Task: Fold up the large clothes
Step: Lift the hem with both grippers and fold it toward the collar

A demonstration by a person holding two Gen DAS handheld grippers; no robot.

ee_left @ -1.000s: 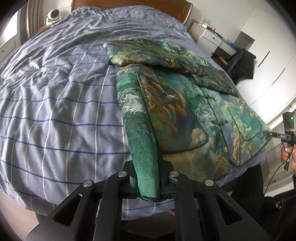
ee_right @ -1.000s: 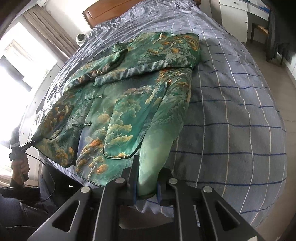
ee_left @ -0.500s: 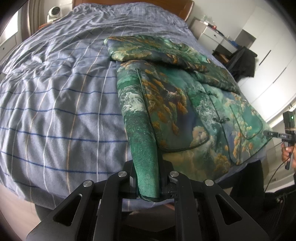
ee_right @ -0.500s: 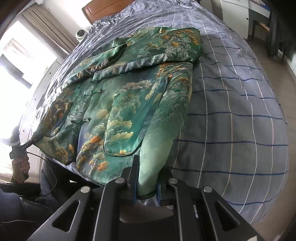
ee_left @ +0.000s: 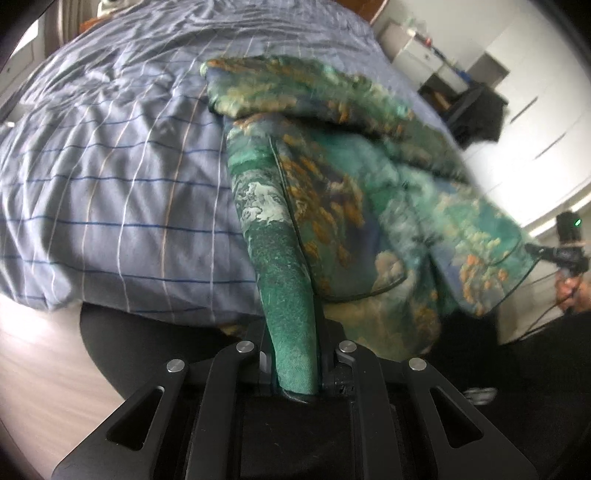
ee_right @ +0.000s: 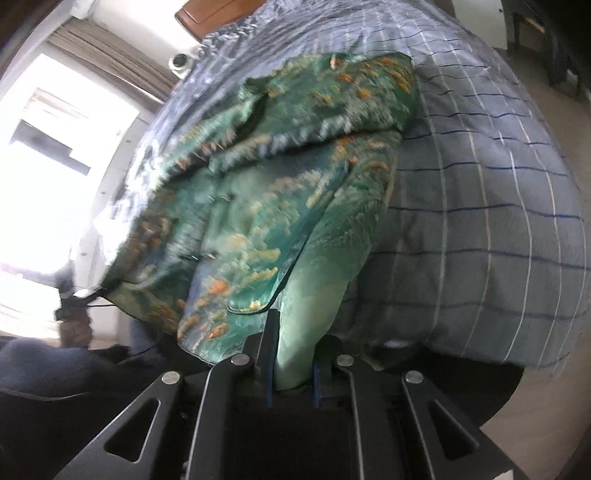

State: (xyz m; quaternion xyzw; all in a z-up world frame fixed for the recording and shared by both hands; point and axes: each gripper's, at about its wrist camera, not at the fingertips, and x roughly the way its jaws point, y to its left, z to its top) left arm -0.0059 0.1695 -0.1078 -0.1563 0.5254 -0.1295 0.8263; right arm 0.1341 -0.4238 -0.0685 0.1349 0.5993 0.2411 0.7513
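Observation:
A green brocade jacket (ee_left: 343, 177) with gold and white cloud patterns lies on the bed, its sleeves folded across the top; it also shows in the right wrist view (ee_right: 295, 177). My left gripper (ee_left: 293, 365) is shut on one bottom corner of the jacket's hem. My right gripper (ee_right: 293, 369) is shut on the other bottom corner. Both corners are pulled off the foot of the bed, and the lower part of the jacket hangs in the air between the grippers. The right gripper also shows far off in the left wrist view (ee_left: 543, 251).
The bed has a blue-grey checked duvet (ee_left: 110, 177) and a wooden headboard (ee_right: 218, 14). A white cabinet (ee_left: 413, 55) and a dark chair (ee_left: 476, 114) stand beside it. A bright window with curtains (ee_right: 62, 122) is on the other side. Wooden floor (ee_left: 40, 362) lies below.
Both grippers have pulled back and down from the bed's foot, dragging the jacket's hem off the edge. The views are blurred by the motion, and the floor now shows.

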